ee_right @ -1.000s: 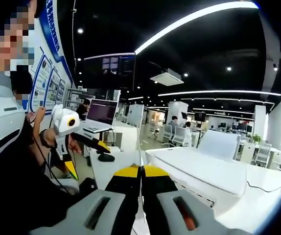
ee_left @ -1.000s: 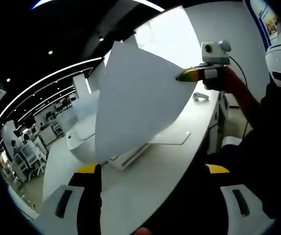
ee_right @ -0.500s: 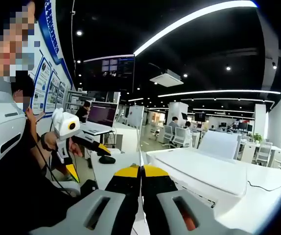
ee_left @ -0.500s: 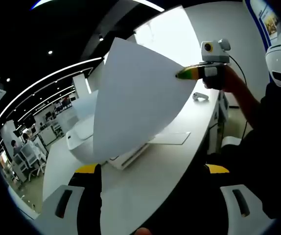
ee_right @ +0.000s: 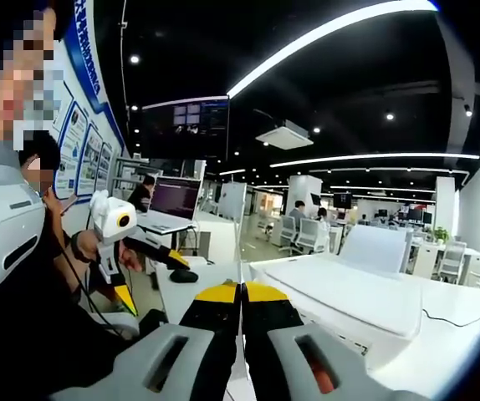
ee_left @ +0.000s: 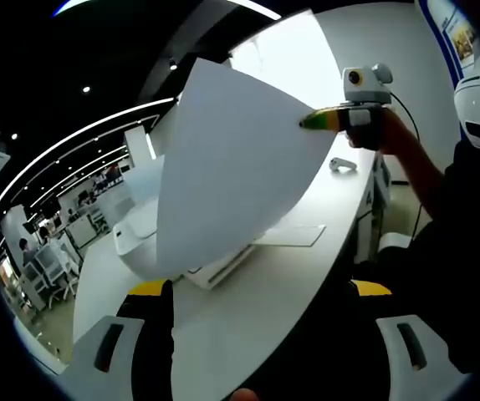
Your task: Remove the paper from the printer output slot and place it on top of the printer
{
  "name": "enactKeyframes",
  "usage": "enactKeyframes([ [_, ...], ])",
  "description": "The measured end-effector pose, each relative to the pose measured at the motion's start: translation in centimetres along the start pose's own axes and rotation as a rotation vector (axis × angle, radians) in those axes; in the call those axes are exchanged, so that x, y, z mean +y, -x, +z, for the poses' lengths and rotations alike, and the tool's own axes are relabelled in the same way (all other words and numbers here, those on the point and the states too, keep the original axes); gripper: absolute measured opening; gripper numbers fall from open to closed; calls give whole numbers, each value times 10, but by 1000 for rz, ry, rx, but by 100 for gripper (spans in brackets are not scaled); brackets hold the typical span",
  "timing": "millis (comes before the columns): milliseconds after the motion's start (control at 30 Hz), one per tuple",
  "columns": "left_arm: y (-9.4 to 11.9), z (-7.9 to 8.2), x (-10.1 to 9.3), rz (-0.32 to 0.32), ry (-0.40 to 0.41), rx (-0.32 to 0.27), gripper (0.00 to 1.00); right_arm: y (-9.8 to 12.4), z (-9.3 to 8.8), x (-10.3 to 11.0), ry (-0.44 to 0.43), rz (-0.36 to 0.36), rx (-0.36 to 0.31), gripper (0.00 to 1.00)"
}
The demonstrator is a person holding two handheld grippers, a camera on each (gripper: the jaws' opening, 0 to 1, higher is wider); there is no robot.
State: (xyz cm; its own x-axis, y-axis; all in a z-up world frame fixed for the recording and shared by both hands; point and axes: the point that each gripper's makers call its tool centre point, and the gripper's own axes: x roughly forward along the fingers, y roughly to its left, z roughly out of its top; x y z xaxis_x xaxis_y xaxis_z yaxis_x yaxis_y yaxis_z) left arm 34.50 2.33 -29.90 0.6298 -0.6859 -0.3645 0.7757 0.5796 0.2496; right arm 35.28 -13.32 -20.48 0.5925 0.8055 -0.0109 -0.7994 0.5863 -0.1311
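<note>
A white sheet of paper [ee_left: 232,175] hangs in the air in the left gripper view, pinched at its upper right corner by my right gripper [ee_left: 317,121]. Behind and below it, the white printer [ee_left: 144,238] sits on the curved white desk [ee_left: 248,326]. My left gripper [ee_left: 261,288] stands wide open under the sheet, with nothing between its jaws. In the right gripper view, my right gripper [ee_right: 242,291] is shut on the paper [ee_right: 242,269], seen edge-on as a thin line. The printer [ee_right: 340,294] lies to the right, the open left gripper [ee_right: 150,276] to the left.
A flat white pad [ee_left: 294,236] and a small grey mouse [ee_left: 343,164] lie on the desk. A black mouse [ee_right: 183,276] and a laptop [ee_right: 171,200] sit beyond. A person's arm [ee_left: 416,167] and body crowd the right side. Office desks and chairs [ee_right: 311,234] stand farther off.
The sheet's held corner has crept slightly up and left with my right gripper. In the right gripper view the left gripper has drifted a little right and lower. Both grips are unchanged.
</note>
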Motion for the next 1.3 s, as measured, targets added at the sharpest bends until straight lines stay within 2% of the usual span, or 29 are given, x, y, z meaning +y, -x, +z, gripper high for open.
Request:
enactKeyframes([
  [233, 0, 1, 1, 2, -1, -1, 88, 2, 6, 0, -46, 29, -27, 0],
  [733, 0, 2, 0, 0, -4, 0, 88, 5, 17, -4, -51, 26, -51, 0],
  [933, 1, 1, 0, 1, -3, 0, 88, 4, 22, 0, -75, 51, -74, 0],
  [1300, 1, 1, 0, 0, -3, 0, 88, 2, 24, 0, -79, 47, -82, 0],
])
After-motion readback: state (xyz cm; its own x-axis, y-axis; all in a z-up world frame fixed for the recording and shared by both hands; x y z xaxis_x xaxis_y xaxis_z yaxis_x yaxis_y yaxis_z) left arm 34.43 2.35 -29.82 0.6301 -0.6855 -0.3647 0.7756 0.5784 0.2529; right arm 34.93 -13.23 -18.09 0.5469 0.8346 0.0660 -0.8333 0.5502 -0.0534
